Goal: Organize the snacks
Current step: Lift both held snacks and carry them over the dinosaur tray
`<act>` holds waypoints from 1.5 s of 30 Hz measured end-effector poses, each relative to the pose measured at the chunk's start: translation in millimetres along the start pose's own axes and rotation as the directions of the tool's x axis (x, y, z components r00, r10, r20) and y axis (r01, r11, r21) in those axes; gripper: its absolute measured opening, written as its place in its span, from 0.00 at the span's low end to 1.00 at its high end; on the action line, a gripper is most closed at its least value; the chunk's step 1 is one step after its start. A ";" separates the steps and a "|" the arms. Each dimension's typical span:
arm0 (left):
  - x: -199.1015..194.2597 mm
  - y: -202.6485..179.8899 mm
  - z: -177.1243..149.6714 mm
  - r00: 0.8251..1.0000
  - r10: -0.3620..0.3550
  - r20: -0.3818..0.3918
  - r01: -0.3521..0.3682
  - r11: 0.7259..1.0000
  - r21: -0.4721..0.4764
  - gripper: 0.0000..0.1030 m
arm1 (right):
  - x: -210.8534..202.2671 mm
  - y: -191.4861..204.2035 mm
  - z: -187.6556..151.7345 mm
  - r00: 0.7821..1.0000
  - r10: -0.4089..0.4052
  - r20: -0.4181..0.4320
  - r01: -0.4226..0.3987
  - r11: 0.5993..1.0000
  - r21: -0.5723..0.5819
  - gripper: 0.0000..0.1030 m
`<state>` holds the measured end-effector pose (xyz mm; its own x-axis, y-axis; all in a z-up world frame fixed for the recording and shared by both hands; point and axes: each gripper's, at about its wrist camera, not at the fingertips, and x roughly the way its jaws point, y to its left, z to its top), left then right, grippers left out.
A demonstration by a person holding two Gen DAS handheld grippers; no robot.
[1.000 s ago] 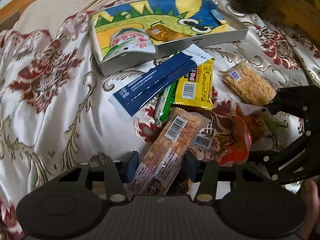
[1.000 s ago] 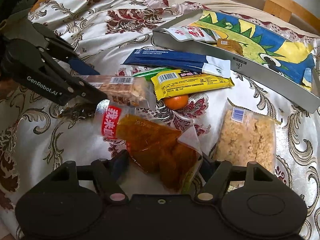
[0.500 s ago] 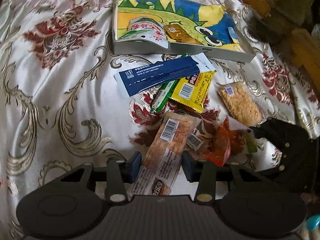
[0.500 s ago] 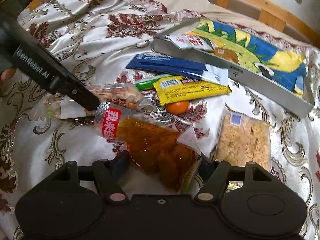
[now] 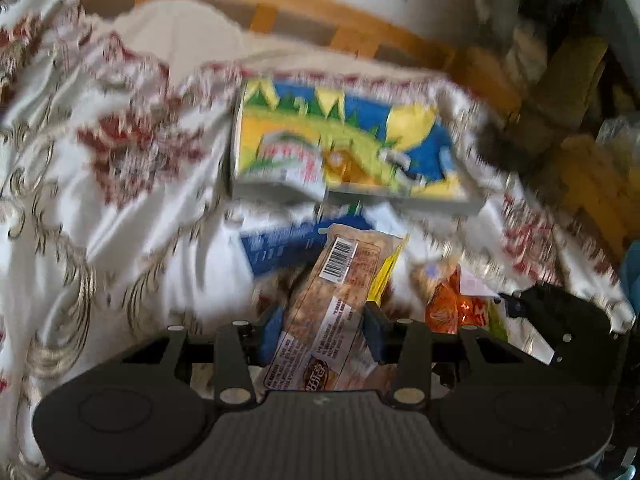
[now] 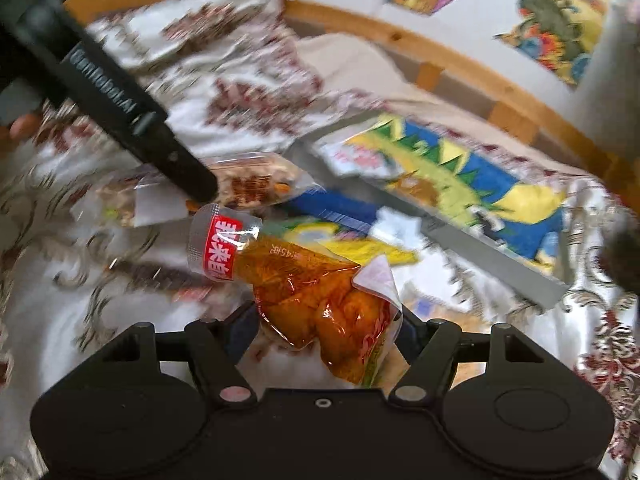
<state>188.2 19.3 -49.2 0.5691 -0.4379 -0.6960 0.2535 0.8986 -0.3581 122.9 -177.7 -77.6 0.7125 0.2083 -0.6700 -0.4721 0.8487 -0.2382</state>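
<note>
My left gripper (image 5: 322,332) is shut on a long clear packet of nut brittle (image 5: 340,280) with a barcode, held lengthwise between the blue pads and clear of the bedcover. In the right wrist view one of its fingers (image 6: 132,120) crosses the upper left, with the brittle packet (image 6: 256,184) at its tip. My right gripper (image 6: 326,328) is shut on an orange snack pouch (image 6: 312,288) with a red label, also lifted. Beyond both lies the grey tray (image 5: 360,196) with a dinosaur picture, seen in the right wrist view as the tray (image 6: 480,248).
A blue packet (image 5: 280,244) and a yellow packet (image 6: 360,244) lie on the flowered bedcover (image 5: 120,200) before the tray. A white-and-red packet (image 6: 356,156) sits inside the tray. The wooden bed frame (image 5: 280,12) runs behind. Both views are blurred.
Both grippers have risen off the bedcover with their packets and tipped upward, so the bed frame and wall now show. The left gripper rolled and the brittle packet left the pile.
</note>
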 end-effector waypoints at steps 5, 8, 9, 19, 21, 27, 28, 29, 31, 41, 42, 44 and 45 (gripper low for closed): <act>-0.1 -10.6 23.2 0.989 -0.015 0.144 0.016 1.000 -0.006 0.46 | -1.8 -25.2 12.5 0.990 -0.106 0.096 0.095 0.989 0.110 0.70; 5.7 -16.2 42.1 0.980 -0.021 0.200 0.025 0.999 -0.020 0.46 | 1.5 -48.4 18.1 0.975 -0.169 0.146 0.140 0.971 0.192 0.70; 9.2 -17.6 49.1 0.976 -0.023 0.216 0.030 0.999 -0.030 0.46 | 3.2 -56.3 19.4 0.970 -0.187 0.157 0.150 0.964 0.221 0.70; 103.9 -45.6 109.3 0.964 0.014 0.267 0.008 0.997 -0.079 0.46 | 52.0 -145.8 32.6 0.931 -0.322 0.172 0.195 0.838 0.510 0.70; 124.8 -50.4 117.2 0.967 0.014 0.253 0.012 0.995 -0.102 0.46 | 68.3 -154.7 33.4 0.920 -0.353 0.170 0.230 0.838 0.495 0.70; 170.0 -61.2 128.6 0.979 0.046 0.197 -0.023 0.992 -0.120 0.46 | 114.6 -180.5 29.0 0.931 -0.342 0.125 0.217 0.798 0.563 0.70; 176.0 -61.5 129.2 0.981 0.053 0.185 -0.031 0.992 -0.122 0.46 | 120.4 -182.5 28.4 0.934 -0.339 0.113 0.213 0.782 0.586 0.70; 180.8 -61.2 130.1 0.983 0.060 0.176 -0.039 0.992 -0.122 0.46 | 125.5 -183.6 27.3 0.937 -0.334 0.104 0.206 0.769 0.606 0.70; 189.4 -61.4 130.0 0.984 0.083 0.159 -0.065 0.991 -0.114 0.46 | 133.0 -182.9 26.0 0.943 -0.319 0.097 0.194 0.763 0.616 0.70; 207.5 -58.2 128.2 0.984 0.142 0.111 -0.134 0.988 -0.077 0.43 | 141.8 -182.8 29.5 0.963 -0.263 0.067 0.171 0.781 0.601 0.73; 207.5 -59.9 128.3 0.984 0.147 0.103 -0.140 0.988 -0.068 0.43 | 142.2 -183.0 29.5 0.963 -0.261 0.065 0.172 0.782 0.599 0.73; 205.6 -63.1 129.1 0.983 0.155 0.093 -0.150 0.987 -0.060 0.44 | 141.6 -183.0 29.4 0.963 -0.258 0.072 0.165 0.784 0.598 0.78; 203.2 -64.1 128.7 0.982 0.160 0.097 -0.154 0.986 -0.063 0.46 | 140.9 -183.6 29.0 0.965 -0.252 0.077 0.156 0.782 0.604 0.79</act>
<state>388.3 -123.7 -87.6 0.6751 -0.2840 -0.6809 0.1132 0.9519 -0.2847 325.0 -290.1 -107.9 0.8461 0.0244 -0.5325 0.0554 0.9895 0.1334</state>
